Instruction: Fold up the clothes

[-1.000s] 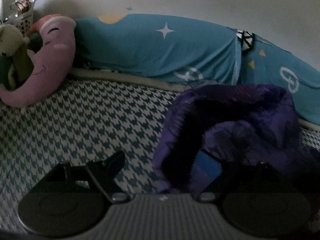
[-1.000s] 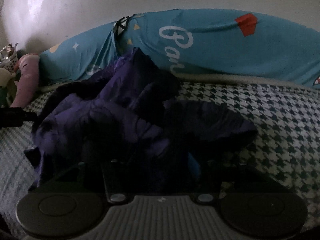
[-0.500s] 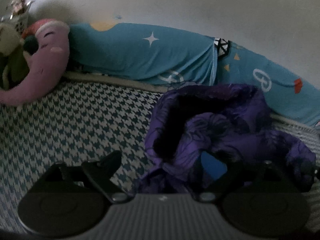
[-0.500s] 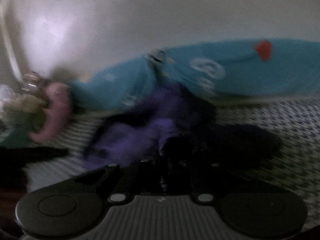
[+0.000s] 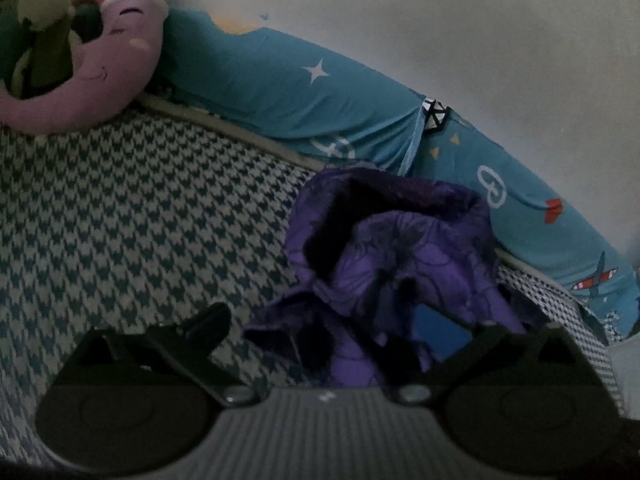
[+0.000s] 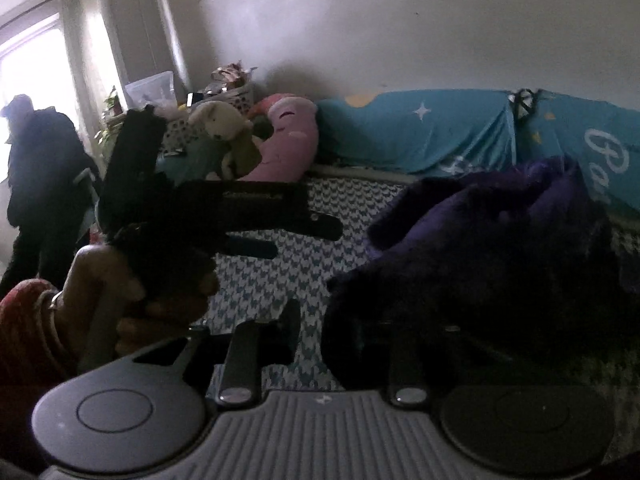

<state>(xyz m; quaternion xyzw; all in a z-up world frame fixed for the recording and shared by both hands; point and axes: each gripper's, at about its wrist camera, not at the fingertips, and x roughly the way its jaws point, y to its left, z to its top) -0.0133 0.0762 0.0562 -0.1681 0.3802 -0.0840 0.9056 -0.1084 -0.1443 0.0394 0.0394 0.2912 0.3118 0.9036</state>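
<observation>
Red sleeve (image 6: 24, 320) and bangles (image 6: 50, 304) at the left wrist; each gripper (image 5: 340, 328) has black fingers, grey ribbed body, silver screws.

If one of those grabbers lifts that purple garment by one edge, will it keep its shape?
Probably not. The purple garment lies crumpled in soft folds on the houndstooth bed cover, so it would likely droop and unfold. It looks thin, so probably light.

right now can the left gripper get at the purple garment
Probably yes: the left gripper, jaws opening wide, has the crumpled purple garment right ahead, its near folds already between the fingers, and nothing on the houndstooth bedspread blocks the way.
</observation>
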